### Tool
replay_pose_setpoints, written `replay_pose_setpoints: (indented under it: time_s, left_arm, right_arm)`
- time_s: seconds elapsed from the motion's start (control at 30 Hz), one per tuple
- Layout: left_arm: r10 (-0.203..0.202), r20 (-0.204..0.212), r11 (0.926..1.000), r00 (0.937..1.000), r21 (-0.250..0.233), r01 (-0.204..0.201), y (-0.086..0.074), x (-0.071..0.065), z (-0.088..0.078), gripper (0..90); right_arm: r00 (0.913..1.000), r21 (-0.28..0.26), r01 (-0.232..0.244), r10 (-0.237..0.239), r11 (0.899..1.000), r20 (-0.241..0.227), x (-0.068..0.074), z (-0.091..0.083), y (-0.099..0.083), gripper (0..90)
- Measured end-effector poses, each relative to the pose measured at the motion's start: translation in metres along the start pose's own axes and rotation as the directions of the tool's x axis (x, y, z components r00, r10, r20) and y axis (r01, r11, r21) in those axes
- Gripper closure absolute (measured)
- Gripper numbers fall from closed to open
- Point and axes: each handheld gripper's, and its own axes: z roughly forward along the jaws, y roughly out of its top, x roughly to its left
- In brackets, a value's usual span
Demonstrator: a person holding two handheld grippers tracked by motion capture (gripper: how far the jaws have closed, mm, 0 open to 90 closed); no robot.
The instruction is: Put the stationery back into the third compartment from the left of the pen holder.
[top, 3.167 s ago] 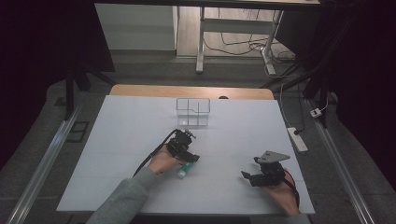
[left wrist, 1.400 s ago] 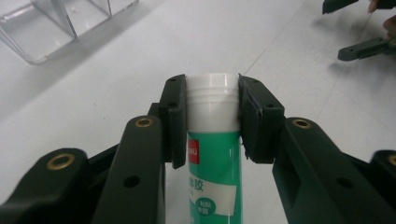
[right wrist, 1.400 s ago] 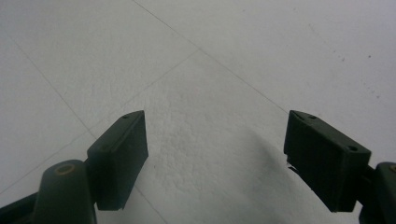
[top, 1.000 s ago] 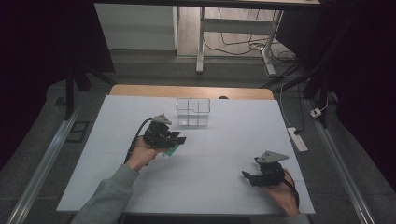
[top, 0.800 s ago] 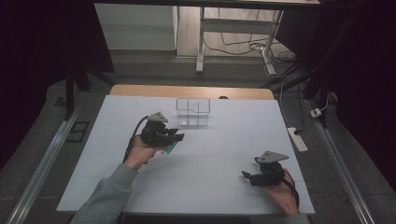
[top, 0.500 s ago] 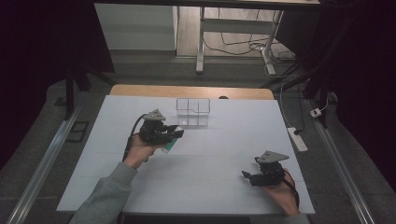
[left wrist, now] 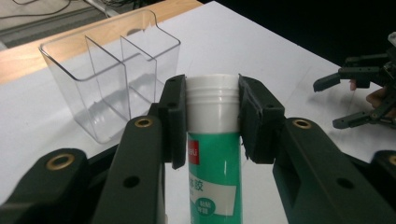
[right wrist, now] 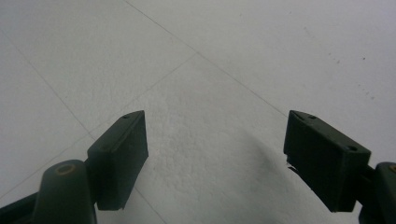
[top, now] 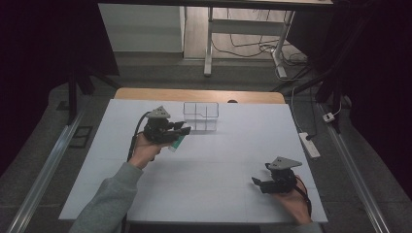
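I am carrying a glue stick (left wrist: pixel 212 154) in the left hand-held gripper (top: pixel 177 133), the pads (left wrist: pixel 173 119) pressing on its white cap from both sides, green body hanging below. It is being held above the table (top: pixel 214 160), just short of the clear divided box (top: pixel 200 115), on its near left side. I judge this as the carrying step, with the drop into the box not yet done. The next move is calling for lifting the stick over the box's near wall, lining it up with one compartment, then easing the grip off. Further right of the box, well apart from it, the right hand-held gripper (top: pixel 260 183) is waiting low over the table with its jaws standing wide and nothing between them. Compared with about three seconds ago, the left hand has moved from the table's middle up towards the box, while the right one is staying where it was.
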Motion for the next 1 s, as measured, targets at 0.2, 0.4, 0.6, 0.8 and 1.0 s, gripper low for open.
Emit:
replay_pose_setpoints:
  time_s: [0.2,0.4,0.6,0.8,1.0]
  left_arm:
    - [0.003,-0.007,0.9998,1.0000,-0.019,-0.003,0.009,0.004,0.000,64.1]
    - [-0.009,-0.001,0.9991,1.0000,-0.042,0.009,0.017,0.009,0.005,64.1]
    - [0.008,-0.007,0.9981,0.9999,-0.061,-0.009,0.027,0.012,0.011,64.1]
    - [0.032,-0.019,0.9971,0.9993,-0.068,-0.033,0.037,0.013,0.018,64.2]
    - [0.023,-0.010,0.9967,0.9997,-0.077,-0.023,0.043,0.017,0.027,64.1]
  right_arm:
    - [1.0000,-0.003,-0.004,0.004,1.000,-0.001,0.000,0.000,0.000,21.2]
    - [1.0000,-0.002,-0.004,0.004,1.000,-0.001,0.000,0.000,0.000,21.2]
    - [1.0000,0.000,-0.004,0.004,1.000,-0.003,-0.001,0.000,0.000,21.2]
    - [1.0000,-0.001,-0.006,0.006,1.000,-0.003,-0.001,0.000,0.000,21.2]
    - [1.0000,0.000,-0.007,0.007,1.000,0.000,-0.001,0.000,0.000,21.2]
